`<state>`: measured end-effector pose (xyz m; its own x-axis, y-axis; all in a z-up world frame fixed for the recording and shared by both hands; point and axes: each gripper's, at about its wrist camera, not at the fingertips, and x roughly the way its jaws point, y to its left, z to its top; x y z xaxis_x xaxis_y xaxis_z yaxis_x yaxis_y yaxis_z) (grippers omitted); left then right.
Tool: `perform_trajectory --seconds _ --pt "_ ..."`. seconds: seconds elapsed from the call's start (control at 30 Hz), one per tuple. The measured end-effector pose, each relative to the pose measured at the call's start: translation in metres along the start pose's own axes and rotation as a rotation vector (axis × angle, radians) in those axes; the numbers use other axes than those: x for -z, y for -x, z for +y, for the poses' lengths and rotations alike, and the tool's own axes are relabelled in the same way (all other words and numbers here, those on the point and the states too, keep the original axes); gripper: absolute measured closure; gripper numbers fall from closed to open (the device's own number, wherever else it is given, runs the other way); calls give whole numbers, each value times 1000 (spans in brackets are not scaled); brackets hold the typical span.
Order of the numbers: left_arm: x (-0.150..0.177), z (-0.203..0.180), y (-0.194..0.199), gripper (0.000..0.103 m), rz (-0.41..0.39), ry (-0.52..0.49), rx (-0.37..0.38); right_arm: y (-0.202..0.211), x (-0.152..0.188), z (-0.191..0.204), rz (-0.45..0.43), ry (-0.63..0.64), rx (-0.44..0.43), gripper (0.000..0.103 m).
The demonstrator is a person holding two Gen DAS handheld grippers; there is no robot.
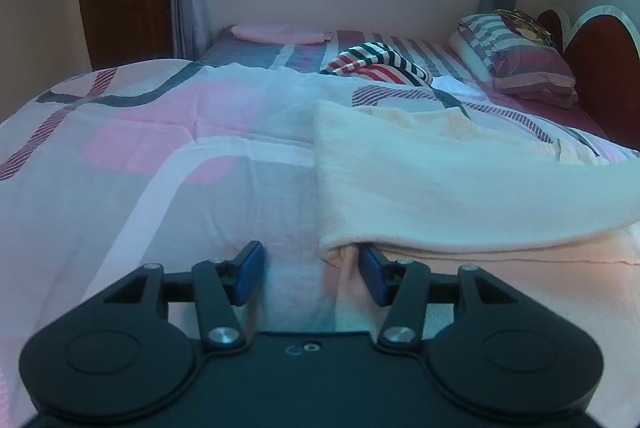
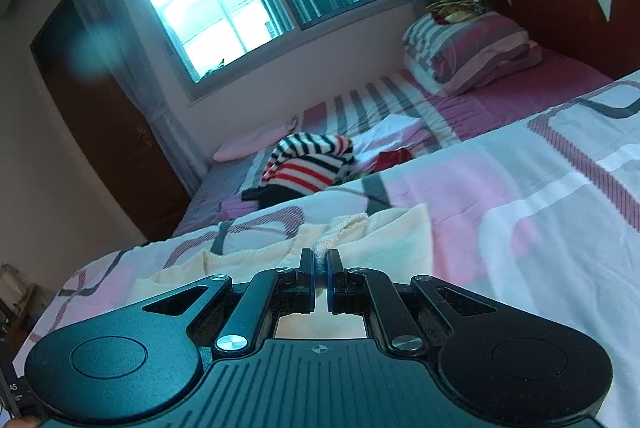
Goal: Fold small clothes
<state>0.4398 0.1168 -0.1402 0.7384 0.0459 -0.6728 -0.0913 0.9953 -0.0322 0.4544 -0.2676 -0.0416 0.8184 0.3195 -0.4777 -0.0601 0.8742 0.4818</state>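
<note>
A cream garment (image 1: pixel 440 180) lies folded over on the patterned bedspread (image 1: pixel 140 156), right of centre in the left wrist view. My left gripper (image 1: pixel 312 268) is open, its blue pads (image 1: pixel 250 270) apart; the right pad sits at the garment's near left corner, under the folded edge. In the right wrist view the same cream garment (image 2: pixel 392 232) lies ahead. My right gripper (image 2: pixel 319 268) is shut on a bunched edge of it, pinched between the pads.
A red, white and black striped garment (image 1: pixel 376 64) lies further back on the bed, also in the right wrist view (image 2: pixel 312 164). A pink folded cloth (image 1: pixel 276 34), stacked pillows (image 1: pixel 516 60) and the headboard (image 1: pixel 600 68) stand beyond.
</note>
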Motion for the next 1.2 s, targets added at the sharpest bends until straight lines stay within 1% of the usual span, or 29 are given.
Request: perform_trajectory --seconds 0.17,0.4,0.53,0.8,1.03,1.07,1.1,1.13,1.17,1.2 --pt "0 0 0 51 -1 -3 1 2 2 -10 18 -4 22 99" --pt "1 1 -1 51 5 -11 3 -5 17 -20 57 -5 49 99" --pt "1 0 0 51 3 -39 7 -7 24 -25 71 -12 57 99" --pt "2 -1 1 50 5 -37 3 -10 34 -32 100 -24 77 99" --pt "1 3 6 48 14 -33 -1 -17 39 -40 139 -21 130 98" --pt "1 7 12 51 9 -20 -6 -10 37 -39 122 -16 158 97" --pt "0 12 23 51 -25 -9 -15 -2 33 -35 86 3 184 97" --pt "-2 14 33 50 -67 -7 -23 8 30 -30 44 28 180 97" --pt "-5 13 40 50 -96 -2 -24 14 28 -25 19 42 156 97" --pt "-10 8 43 50 -109 2 0 15 27 -19 7 50 135 97"
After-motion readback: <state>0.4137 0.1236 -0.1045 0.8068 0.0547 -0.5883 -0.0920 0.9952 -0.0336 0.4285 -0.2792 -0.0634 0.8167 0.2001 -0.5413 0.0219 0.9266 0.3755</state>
